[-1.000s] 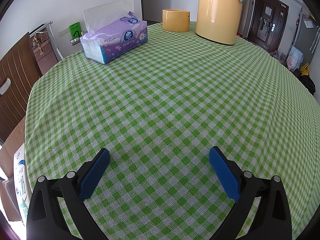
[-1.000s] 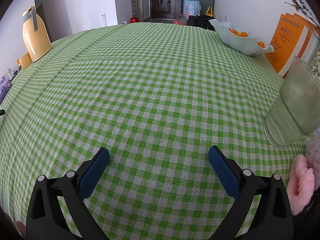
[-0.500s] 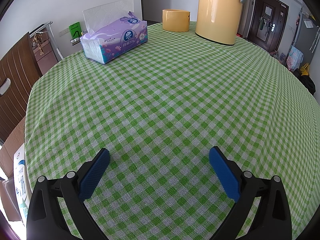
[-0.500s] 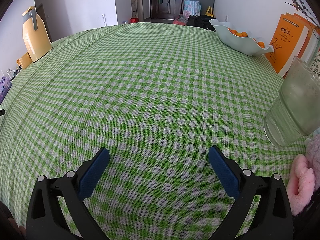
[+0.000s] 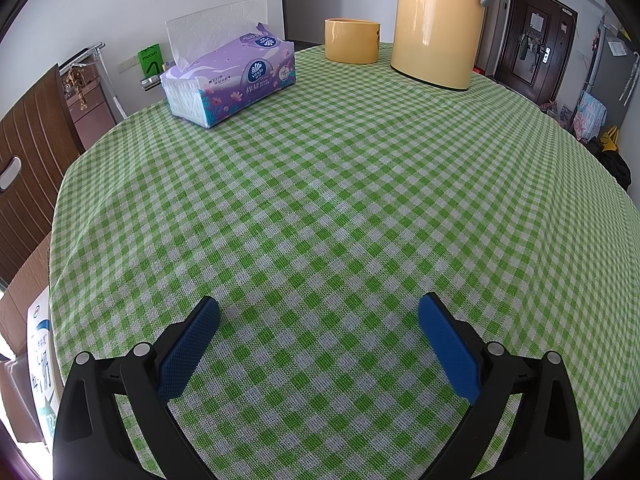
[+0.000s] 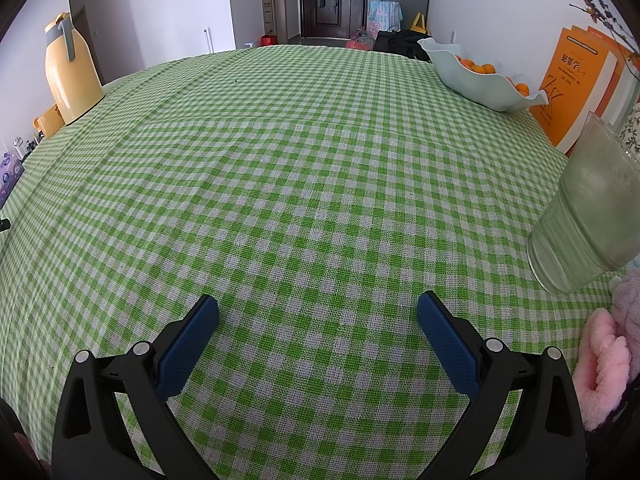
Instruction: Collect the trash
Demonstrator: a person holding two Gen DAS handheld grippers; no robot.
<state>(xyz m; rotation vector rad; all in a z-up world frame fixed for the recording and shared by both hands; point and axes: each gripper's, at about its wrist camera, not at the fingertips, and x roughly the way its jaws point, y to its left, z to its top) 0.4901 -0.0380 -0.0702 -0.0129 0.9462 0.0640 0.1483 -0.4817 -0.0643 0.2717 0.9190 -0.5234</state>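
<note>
Over checked tablecloth [image 5: 340,184], both grippers spread, empty

Both wrist views skim low over one checked tablecloth [image 5: 340,184].

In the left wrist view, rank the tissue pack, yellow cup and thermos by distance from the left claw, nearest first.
From the left claw:
1. Tissue pack, far left.
2. Thermos, far right.
3. Yellow cup, at the back edge, centre.

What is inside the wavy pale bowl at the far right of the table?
Oranges show above the rim of the bowl. Its wall hides how many lie deeper and anything else inside.
</note>
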